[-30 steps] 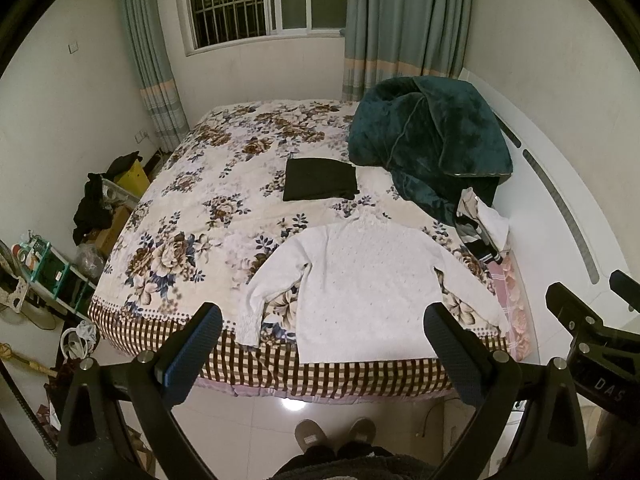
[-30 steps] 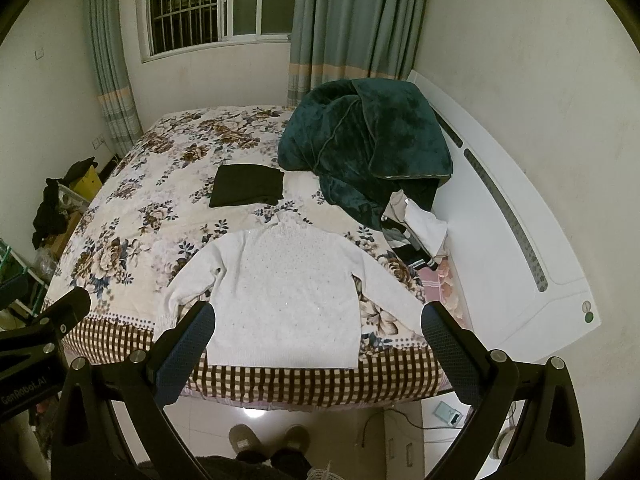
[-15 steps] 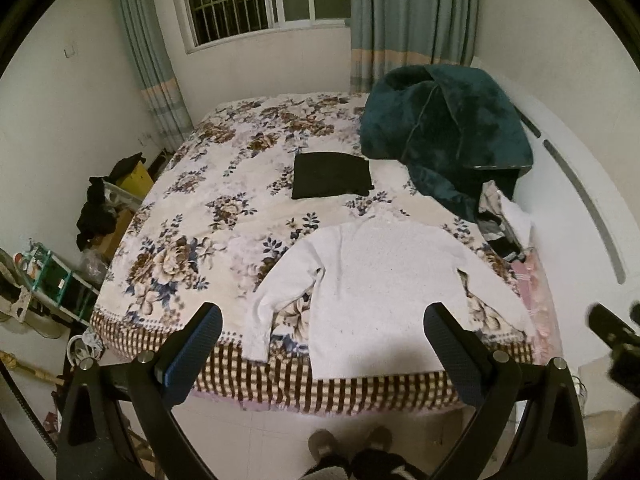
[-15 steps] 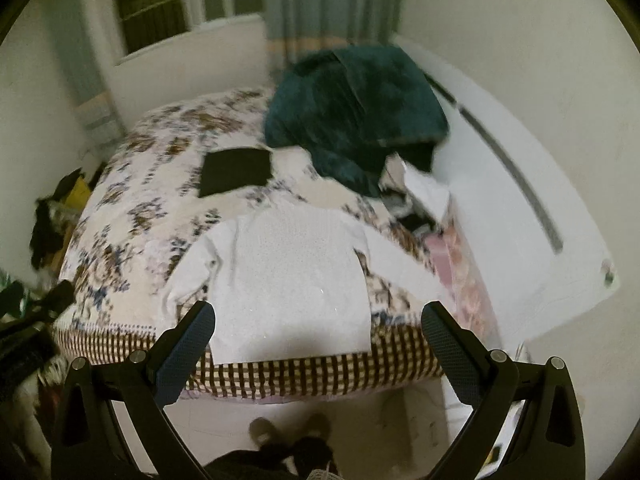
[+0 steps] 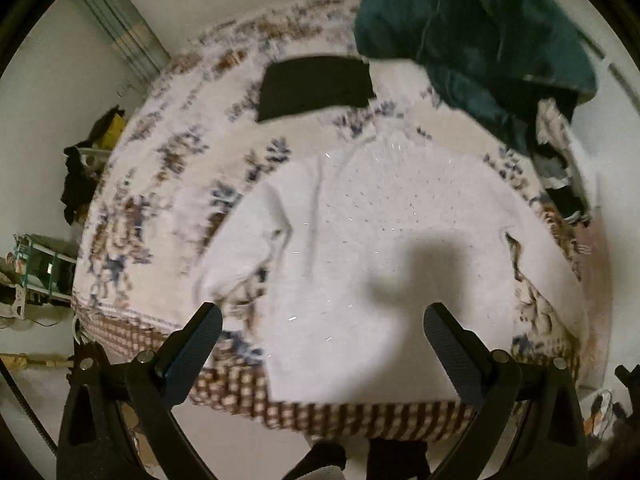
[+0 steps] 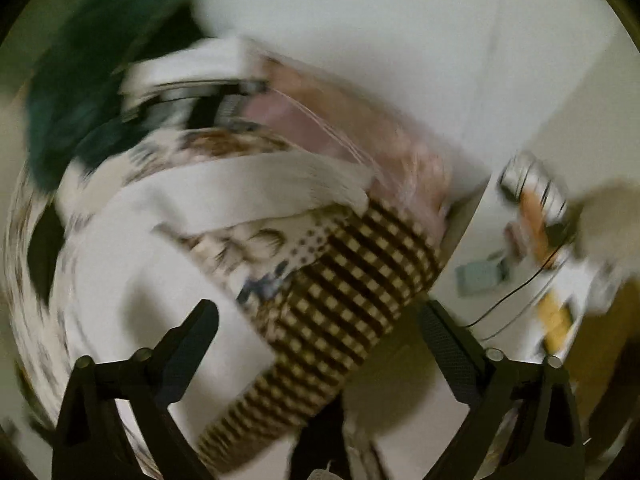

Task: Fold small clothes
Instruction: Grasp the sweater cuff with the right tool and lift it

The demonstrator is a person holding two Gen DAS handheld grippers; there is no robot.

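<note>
Both cameras have dropped closer to the bed [image 5: 168, 184] since the earlier frames; right view is now heavily motion-smeared and tilted, detail unreadable. Floral bedspread, checked border at the foot. White knit sweater [image 5: 384, 232] lies flat near the foot edge, sleeves spread. Teal plush blanket [image 5: 480, 28] heaped behind; folded black garment [image 5: 316, 86] beside it. Left gripper [image 5: 322, 332] and right gripper [image 6: 318, 326]: fingers spread wide, holding nothing.

Right view motion-blurred; teal blanket [image 6: 80, 92] smeared, edge-cut.
</note>
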